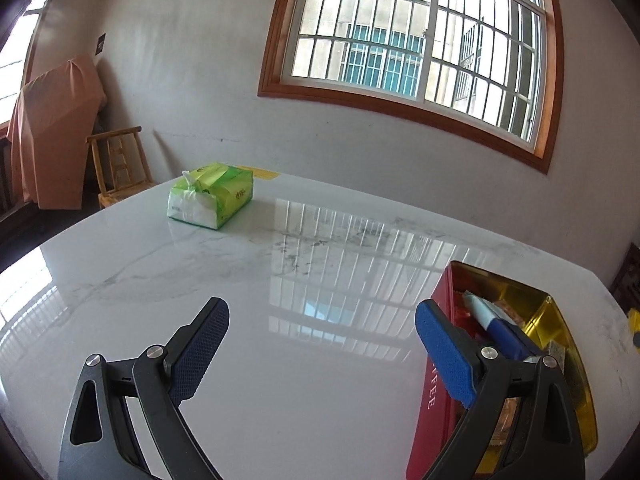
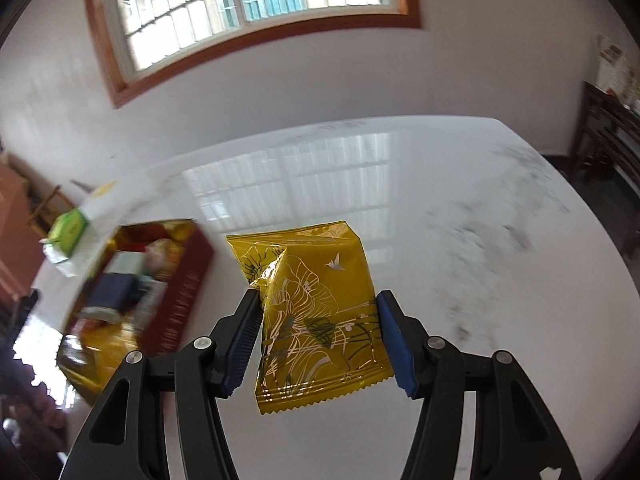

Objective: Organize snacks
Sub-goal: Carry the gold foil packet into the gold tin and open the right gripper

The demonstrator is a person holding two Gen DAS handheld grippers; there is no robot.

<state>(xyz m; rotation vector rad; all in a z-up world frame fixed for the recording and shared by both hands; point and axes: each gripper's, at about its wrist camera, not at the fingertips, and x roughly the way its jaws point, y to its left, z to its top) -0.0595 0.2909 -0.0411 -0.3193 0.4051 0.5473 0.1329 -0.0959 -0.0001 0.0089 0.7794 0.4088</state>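
glossy marble table (image 1: 320, 360), foil packet (image 2: 320, 312)

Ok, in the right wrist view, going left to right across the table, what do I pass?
Green tissue pack → red tin of snacks → yellow snack packet, held in the right tongs → bare white table.
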